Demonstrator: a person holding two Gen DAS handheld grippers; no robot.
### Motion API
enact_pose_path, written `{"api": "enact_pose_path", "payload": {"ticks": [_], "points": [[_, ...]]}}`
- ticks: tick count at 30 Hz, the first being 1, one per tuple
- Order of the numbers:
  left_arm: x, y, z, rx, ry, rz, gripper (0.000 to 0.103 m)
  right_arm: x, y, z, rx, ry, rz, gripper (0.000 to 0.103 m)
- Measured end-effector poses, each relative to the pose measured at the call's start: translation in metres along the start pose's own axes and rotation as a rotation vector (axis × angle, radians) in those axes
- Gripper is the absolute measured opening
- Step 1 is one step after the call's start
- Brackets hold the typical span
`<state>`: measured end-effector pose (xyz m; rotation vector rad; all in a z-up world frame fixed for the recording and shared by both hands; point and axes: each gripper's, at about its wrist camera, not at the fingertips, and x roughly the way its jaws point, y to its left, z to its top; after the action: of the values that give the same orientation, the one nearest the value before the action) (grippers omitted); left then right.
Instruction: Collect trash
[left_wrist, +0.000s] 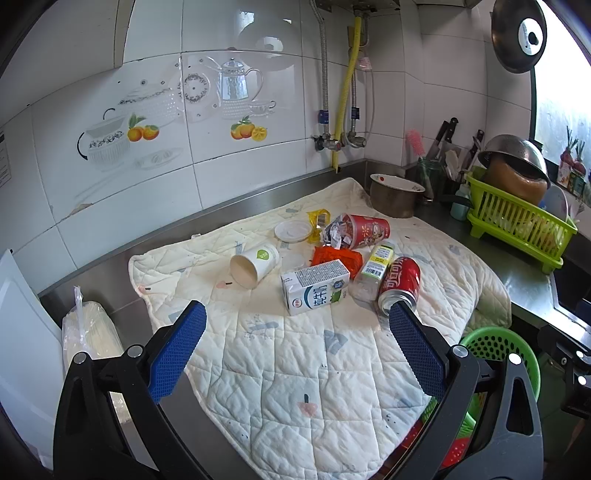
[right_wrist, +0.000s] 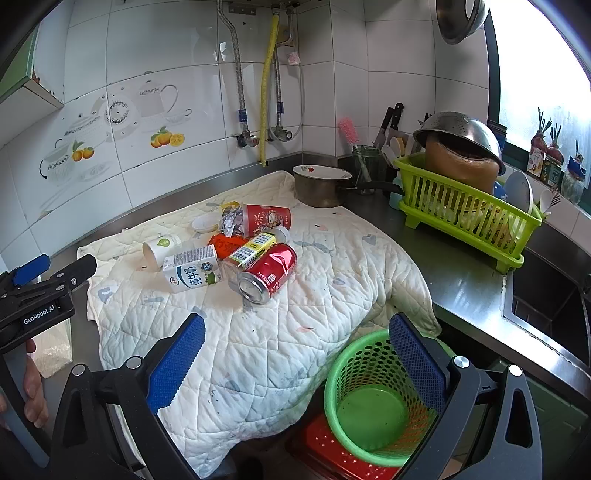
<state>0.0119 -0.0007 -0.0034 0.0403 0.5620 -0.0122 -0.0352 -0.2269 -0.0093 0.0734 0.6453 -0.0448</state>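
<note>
Lying on a quilted white mat (left_wrist: 295, 354) over the steel counter, the trash sits clustered: a milk carton (left_wrist: 315, 287), a red soda can (left_wrist: 400, 285), a paper cup (left_wrist: 255, 265) and a red noodle cup (left_wrist: 364, 229). Both the left gripper (left_wrist: 297, 319) and right gripper (right_wrist: 295, 328) hover with fingers spread wide, holding nothing. A green mesh basket (right_wrist: 373, 391) stands below the counter edge, beneath the right gripper.

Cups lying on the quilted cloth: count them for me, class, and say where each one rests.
2. A white paper cup lies tipped over left of the milk carton; a red printed cup, stuffed with crumpled paper, lies behind it. Others may hide under the pile.
</note>
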Motion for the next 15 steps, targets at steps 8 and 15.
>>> {"api": "enact_pose_path", "payload": {"ticks": [8, 15], "points": [[0.007, 0.002, 0.002, -0.003, 0.009, 0.001, 0.098, 0.006, 0.005, 0.004, -0.002, 0.008, 0.003, 0.097], [0.018, 0.011, 0.004, -0.008, 0.021, 0.003, 0.098, 0.020, 0.011, 0.009, -0.004, 0.022, -0.001, 0.097]]}}
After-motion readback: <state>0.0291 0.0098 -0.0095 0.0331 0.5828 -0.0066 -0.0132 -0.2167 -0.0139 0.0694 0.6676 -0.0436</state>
